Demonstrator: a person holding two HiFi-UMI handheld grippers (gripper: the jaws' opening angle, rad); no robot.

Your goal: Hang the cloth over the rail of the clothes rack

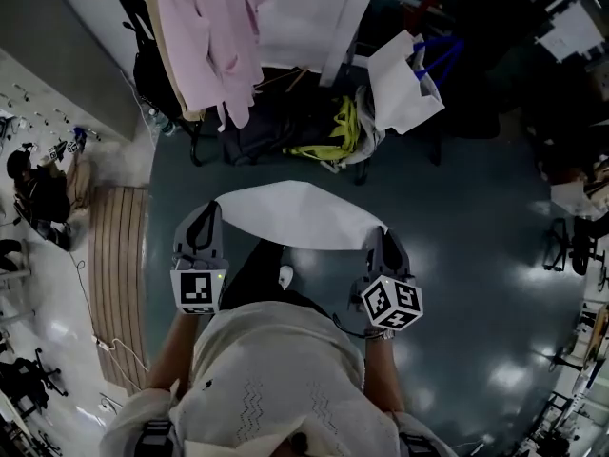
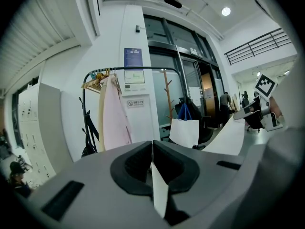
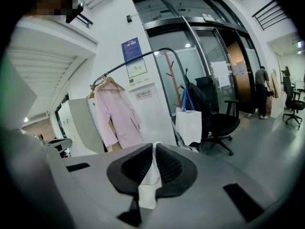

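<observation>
While the person stood on the grey floor (image 1: pixel 476 208) facing the clothes rack (image 2: pixel 95 87), the white cloth (image 1: pixel 295 215) was held out in front of the body, stretched between the two tools. The left hand-held gripper (image 2: pixel 152 149) had its jaws pressed together on one end of the cloth, and a narrow strip of white fabric ran down out of the seam between the dark pads. The right hand-held gripper (image 3: pixel 153 152) was likewise clamped on the other end, with a small fold of cloth bunched between its pads and hanging just below them. From the head view, the cloth bowed forward in a shallow arc between the two tools, off the floor and touching nothing else.

In the left gripper view, the cloth swept away to the right towards the other tool, whose marker cube (image 2: pixel 265 86) showed near the frame's edge.

The rack's dark curved rail (image 3: pixel 138 57) stood ahead of both tools and well apart from the cloth. A pink garment (image 3: pixel 116 111) hung from a hanger at the rail's left end. A white bag with blue handles (image 3: pixel 189 125) hung near the rack's right side, and a black office chair (image 3: pixel 221 120) stood just beside it. A wooden slatted panel (image 1: pixel 119 255) lay on the floor to the person's left.
</observation>
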